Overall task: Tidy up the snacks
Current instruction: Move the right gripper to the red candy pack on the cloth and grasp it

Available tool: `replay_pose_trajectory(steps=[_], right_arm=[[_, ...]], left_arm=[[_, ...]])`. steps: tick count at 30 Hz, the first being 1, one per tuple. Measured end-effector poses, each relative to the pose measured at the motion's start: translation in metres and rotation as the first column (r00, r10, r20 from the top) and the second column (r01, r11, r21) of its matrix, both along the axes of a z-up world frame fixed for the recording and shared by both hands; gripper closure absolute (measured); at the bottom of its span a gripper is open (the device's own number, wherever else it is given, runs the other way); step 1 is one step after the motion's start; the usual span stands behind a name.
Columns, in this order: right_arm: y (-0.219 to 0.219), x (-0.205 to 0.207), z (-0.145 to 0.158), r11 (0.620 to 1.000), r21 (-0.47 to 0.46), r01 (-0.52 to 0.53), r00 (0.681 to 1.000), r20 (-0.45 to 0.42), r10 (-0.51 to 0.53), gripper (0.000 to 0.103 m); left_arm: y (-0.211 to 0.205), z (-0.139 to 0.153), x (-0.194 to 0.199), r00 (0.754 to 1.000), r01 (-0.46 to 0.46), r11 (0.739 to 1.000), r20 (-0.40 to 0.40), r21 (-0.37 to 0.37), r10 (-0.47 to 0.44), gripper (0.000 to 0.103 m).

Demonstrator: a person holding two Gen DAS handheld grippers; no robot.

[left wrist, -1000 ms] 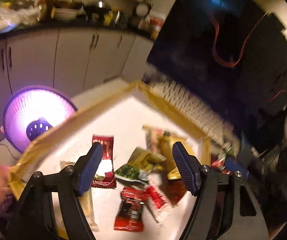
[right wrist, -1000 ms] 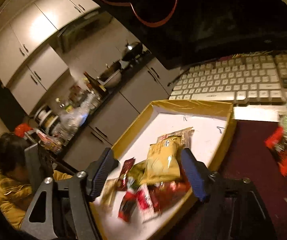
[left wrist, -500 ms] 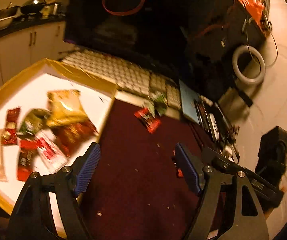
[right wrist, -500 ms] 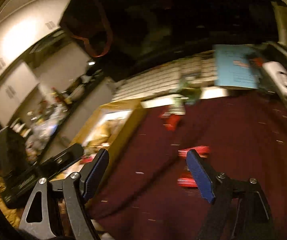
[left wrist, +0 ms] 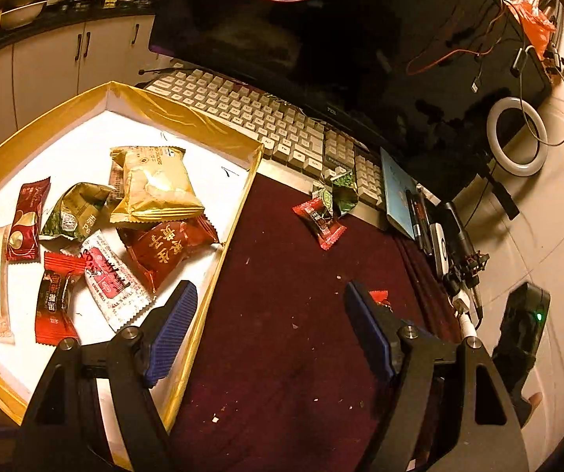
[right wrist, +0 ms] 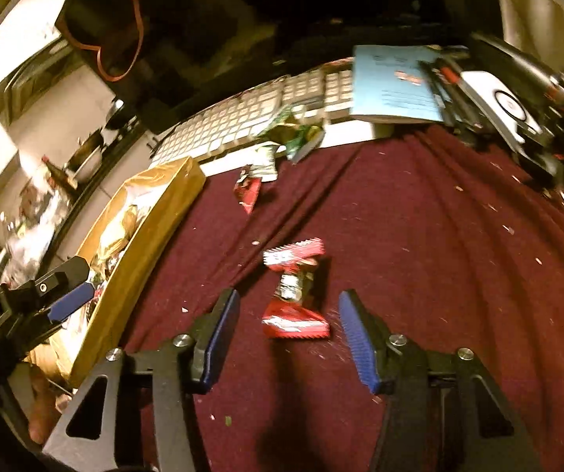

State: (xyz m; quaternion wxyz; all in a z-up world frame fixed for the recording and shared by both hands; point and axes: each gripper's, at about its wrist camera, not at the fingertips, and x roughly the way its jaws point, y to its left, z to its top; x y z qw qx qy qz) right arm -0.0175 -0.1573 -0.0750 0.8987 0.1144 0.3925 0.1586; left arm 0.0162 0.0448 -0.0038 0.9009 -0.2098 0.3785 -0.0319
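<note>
1. The right hand-held gripper (right wrist: 287, 334) is held wide open above the maroon cloth (right wrist: 419, 255) on the table, with nothing between its pads (right wrist: 221, 338).
2. A red candy wrapper (right wrist: 293, 287) is seen lying on the cloth just ahead of the right hand-held gripper, roughly centred in the gap between the two blue pads but beyond their tips; no contact is made.
3. The left hand-held gripper (left wrist: 270, 334) is likewise spread wide and empty, with its left finger placed over the gold-edged tray (left wrist: 187, 118) rim and its right finger over the cloth.
4. A small red wrapper (left wrist: 379, 298) is glimpsed right beside the left hand-held gripper's right pad, mostly hidden behind it.
5. Inside the tray, a yellow chip bag (left wrist: 156, 185) is piled on a red packet (left wrist: 168, 247), with a green-gold packet (left wrist: 75, 212) and further red and white wrappers spread to the left.
6. Further off, a red snack (left wrist: 319, 222) and a green packet (left wrist: 340, 192) are found on the cloth against the keyboard (left wrist: 250, 118), well apart from both hand-held grippers.
7. A blue booklet (right wrist: 394, 82) is seen next to the keyboard.
</note>
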Motion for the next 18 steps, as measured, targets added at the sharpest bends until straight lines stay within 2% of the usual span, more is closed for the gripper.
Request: replay_pose_trajectory(steps=[1, 2, 3, 6, 9, 14, 18], right_arm=[[0.006, 0.003, 0.001, 1.0, -0.018, -0.009, 1.0, 0.002, 0.009, 0.05], [0.01, 0.006, 0.0, 0.999, -0.039, -0.01, 1.0, -0.003, 0.01, 0.06], [0.016, 0.011, -0.004, 0.997, -0.081, -0.006, 1.0, -0.02, 0.005, 0.074], [0.019, 0.01, -0.006, 0.994, -0.112, -0.008, 1.0, -0.015, 0.006, 0.077], [0.015, 0.011, -0.006, 0.996, -0.091, -0.009, 1.0, -0.01, 0.008, 0.079], [0.001, 0.017, 0.014, 1.0, -0.029, -0.002, 0.998, 0.068, 0.004, 0.079], [-0.017, 0.031, 0.018, 0.998, 0.053, 0.015, 0.997, 0.069, -0.018, 0.079]], left_arm=[[-0.001, 0.0, 0.0, 1.0, 0.0, 1.0, -0.004, 0.005, 0.0, 0.026], [-0.002, 0.001, 0.0, 1.0, 0.006, 1.0, -0.005, 0.006, -0.006, 0.026], [-0.003, 0.002, 0.0, 1.0, 0.018, 1.0, 0.0, 0.009, -0.018, 0.026], [-0.007, 0.003, 0.0, 1.0, 0.031, 0.999, 0.0, 0.035, -0.031, 0.026], [-0.014, 0.002, 0.006, 0.999, 0.042, 0.999, -0.016, 0.013, -0.042, 0.026], [-0.042, 0.001, 0.016, 0.996, 0.08, 0.997, -0.038, 0.021, -0.079, 0.026], [-0.062, 0.006, 0.028, 0.994, 0.103, 0.994, -0.044, 0.049, -0.1, 0.026]])
